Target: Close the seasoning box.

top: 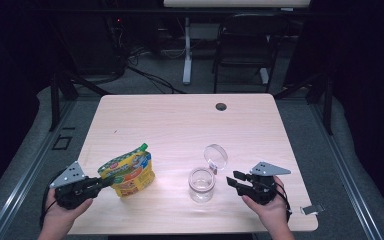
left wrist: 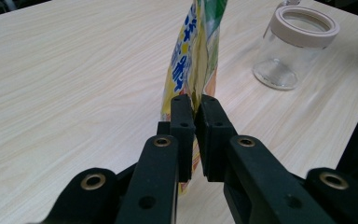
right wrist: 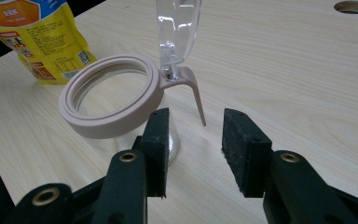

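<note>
Starting nearest the person: the left gripper (top: 101, 183) is pinched tight on the edge of the yellow pouch (top: 128, 173), which stands upright on the bench (top: 180, 120) at about 8 o'clock from its middle. In the left gripper view the pouch is edge-on, so its print is hard to read and its top is cut off. The right gripper (top: 232, 180) sits at 5 o'clock with its jaws apart, holding nothing, just beside the glass jar (top: 201, 184). The jar's clear lid (top: 215, 156) is flipped up on its hinge; its top is cut off in the right gripper view. So that's one pouch, one jar, two grippers. Farther off, a cable hole (top: 221, 106) at 12 o'clock and a dim chair (top: 247, 45) beyond.
</note>
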